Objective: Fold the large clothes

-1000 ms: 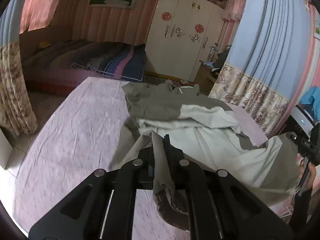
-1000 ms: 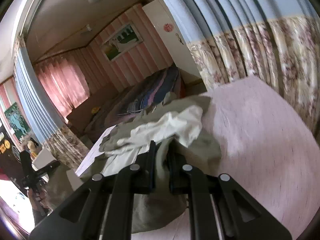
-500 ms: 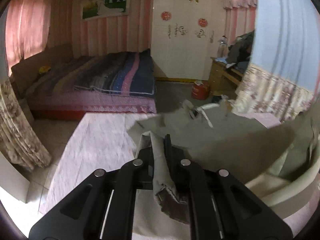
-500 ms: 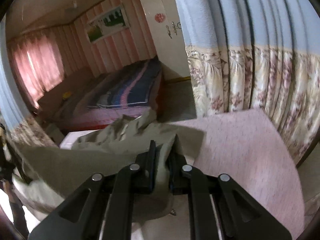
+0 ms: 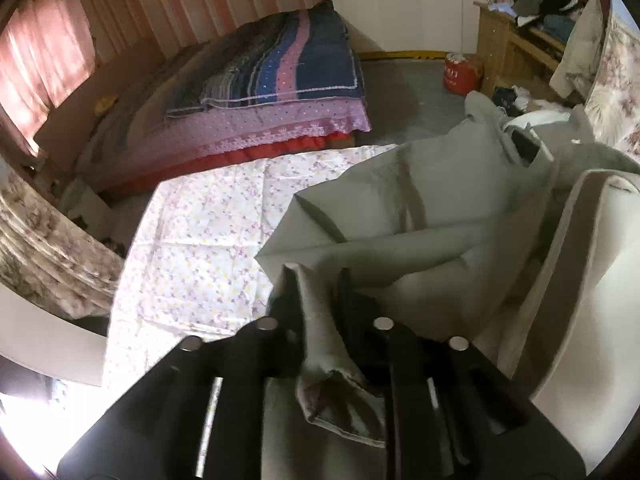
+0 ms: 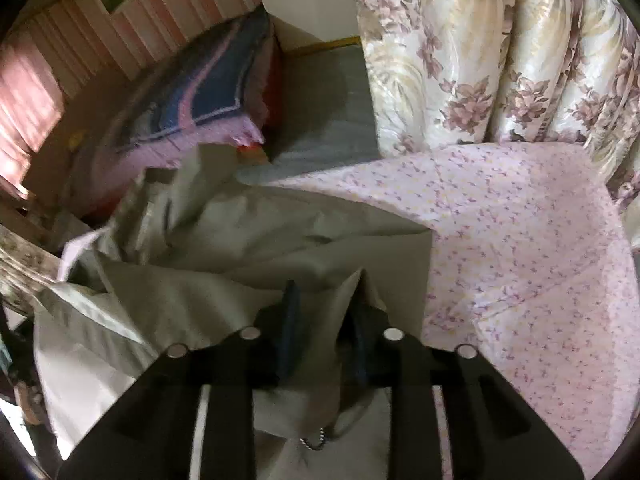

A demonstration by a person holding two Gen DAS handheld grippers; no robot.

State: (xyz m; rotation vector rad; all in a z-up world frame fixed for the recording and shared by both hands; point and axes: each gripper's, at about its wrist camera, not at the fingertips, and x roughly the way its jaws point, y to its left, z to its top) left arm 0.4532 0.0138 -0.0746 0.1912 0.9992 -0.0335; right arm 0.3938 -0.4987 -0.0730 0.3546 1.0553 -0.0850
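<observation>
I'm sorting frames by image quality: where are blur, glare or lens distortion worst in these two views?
Left wrist view: blown-out glare at the lower left, the striped blue-and-pink blanket bowed by the fisheye, the grey-green cloth garment fairly sharp. Right wrist view: motion smear over the garment and bed, the floral cream curtain sharper.

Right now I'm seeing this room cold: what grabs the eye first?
A big grey-green garment sprawls over the floral sheet, a bunched edge running between the opening fingers of the left tool and the right tool. Behind lies a bed with a striped blue blanket; flowered curtains hang at the right.
</observation>
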